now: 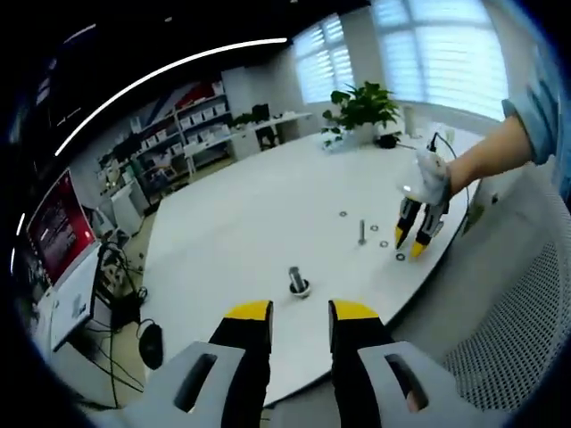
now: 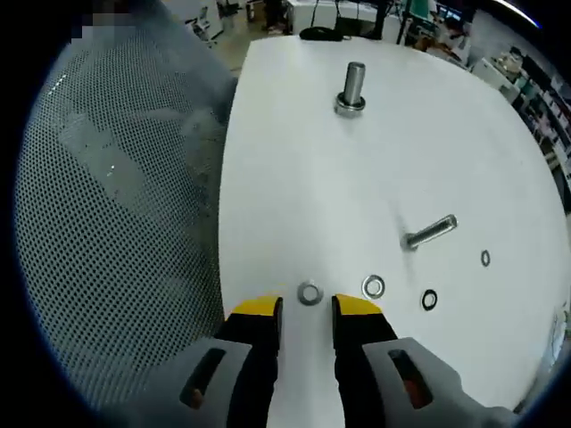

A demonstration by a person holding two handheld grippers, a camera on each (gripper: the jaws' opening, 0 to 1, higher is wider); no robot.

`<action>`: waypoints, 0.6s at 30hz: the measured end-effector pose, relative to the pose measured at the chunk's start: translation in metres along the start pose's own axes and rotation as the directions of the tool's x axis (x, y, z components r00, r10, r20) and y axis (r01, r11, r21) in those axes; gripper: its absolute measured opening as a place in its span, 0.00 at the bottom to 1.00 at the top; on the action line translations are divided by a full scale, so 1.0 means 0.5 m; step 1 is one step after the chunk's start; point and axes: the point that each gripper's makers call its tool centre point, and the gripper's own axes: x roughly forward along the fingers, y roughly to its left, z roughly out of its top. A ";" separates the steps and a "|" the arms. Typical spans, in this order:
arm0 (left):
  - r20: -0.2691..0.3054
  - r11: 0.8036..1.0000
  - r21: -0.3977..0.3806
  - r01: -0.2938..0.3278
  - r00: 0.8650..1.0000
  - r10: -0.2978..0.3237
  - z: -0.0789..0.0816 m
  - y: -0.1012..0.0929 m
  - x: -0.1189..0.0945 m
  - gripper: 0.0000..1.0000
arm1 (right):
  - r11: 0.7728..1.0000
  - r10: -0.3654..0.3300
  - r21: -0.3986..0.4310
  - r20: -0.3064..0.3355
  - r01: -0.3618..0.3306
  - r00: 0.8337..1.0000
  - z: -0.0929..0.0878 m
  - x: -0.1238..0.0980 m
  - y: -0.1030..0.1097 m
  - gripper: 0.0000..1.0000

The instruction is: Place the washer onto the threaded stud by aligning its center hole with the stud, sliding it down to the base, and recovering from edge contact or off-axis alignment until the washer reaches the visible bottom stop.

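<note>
A thick stud (image 1: 298,280) with a ring at its base stands on the white table (image 1: 250,214), just ahead of my left gripper (image 1: 301,314), which is open and holds nothing. The same stud (image 2: 353,85) shows far up the table in the right gripper view. A thinner bolt (image 2: 430,231) stands to the right, with several washers around it. One silver washer (image 2: 310,293) lies flat just past the tips of my right gripper (image 2: 308,310), which is open and low over the table. In the left gripper view, the right gripper (image 1: 417,242) points down at the washers near the table edge.
Another silver washer (image 2: 374,286), a dark ring (image 2: 429,300) and a small ring (image 2: 485,259) lie right of the first washer. A mesh chair (image 2: 107,223) stands along the table edge. A potted plant (image 1: 361,105) sits at the far side.
</note>
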 end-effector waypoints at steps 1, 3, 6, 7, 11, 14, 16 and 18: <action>0.001 1.000 0.004 -0.005 1.000 0.005 0.001 0.002 -0.001 0.22 | 1.000 -0.003 -0.006 0.001 0.003 1.000 0.002 0.001 -0.001 0.24; 0.001 1.000 0.004 -0.006 1.000 0.006 0.001 0.003 0.000 0.22 | 1.000 -0.004 -0.013 -0.006 0.004 1.000 0.001 0.004 -0.003 0.22; -0.005 1.000 0.013 -0.004 1.000 0.004 -0.001 0.000 0.000 0.21 | 1.000 -0.004 -0.027 -0.017 0.003 1.000 -0.002 0.008 -0.003 0.22; -0.011 1.000 0.017 -0.003 1.000 0.003 -0.003 -0.001 0.000 0.20 | 1.000 0.002 -0.027 -0.022 -0.003 1.000 -0.003 0.010 -0.001 0.22; 0.000 1.000 0.022 -0.009 1.000 0.009 0.001 0.001 -0.002 0.19 | 1.000 0.000 -0.030 -0.026 -0.001 1.000 -0.004 0.008 -0.001 0.21; -0.017 0.999 0.031 -0.006 1.000 0.007 -0.005 -0.001 0.001 0.18 | 1.000 -0.009 -0.030 -0.026 0.008 1.000 0.001 0.010 -0.005 0.18; -0.082 0.999 0.051 -0.012 0.997 0.016 -0.027 0.003 0.003 0.17 | 0.998 -0.015 -0.056 -0.036 0.013 0.999 0.001 0.011 -0.003 0.14; -0.043 0.998 0.058 -0.012 0.999 0.015 -0.013 0.002 0.001 0.14 | 0.998 -0.014 -0.056 -0.041 0.012 0.999 0.001 0.012 -0.005 0.14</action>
